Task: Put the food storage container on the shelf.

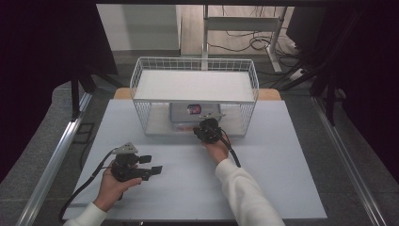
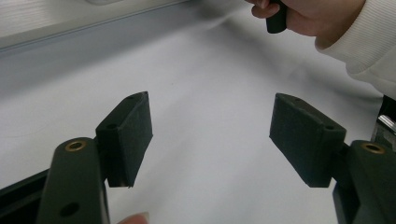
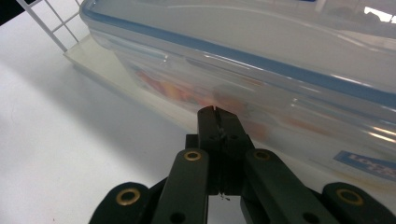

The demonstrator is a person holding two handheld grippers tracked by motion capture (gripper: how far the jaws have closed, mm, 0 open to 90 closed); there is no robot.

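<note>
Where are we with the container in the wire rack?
Done: the clear container sits on the lower shelf of the wire rack. In hand: the right gripper, fingers shut with nothing between them, has its tip at the container's front wall; actual contact can't be told. The left gripper rests open on the table, idle. Left: probably moving the container further in or out, a guess.

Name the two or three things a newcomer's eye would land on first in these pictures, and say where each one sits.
First comes the white wire two-tier shelf rack at the far middle of the pale table. On its lower tier sits a clear plastic lidded container with a blue seal, with the right gripper, jaws shut, at its near wall. The left gripper hangs open over bare table at the near left.
</note>
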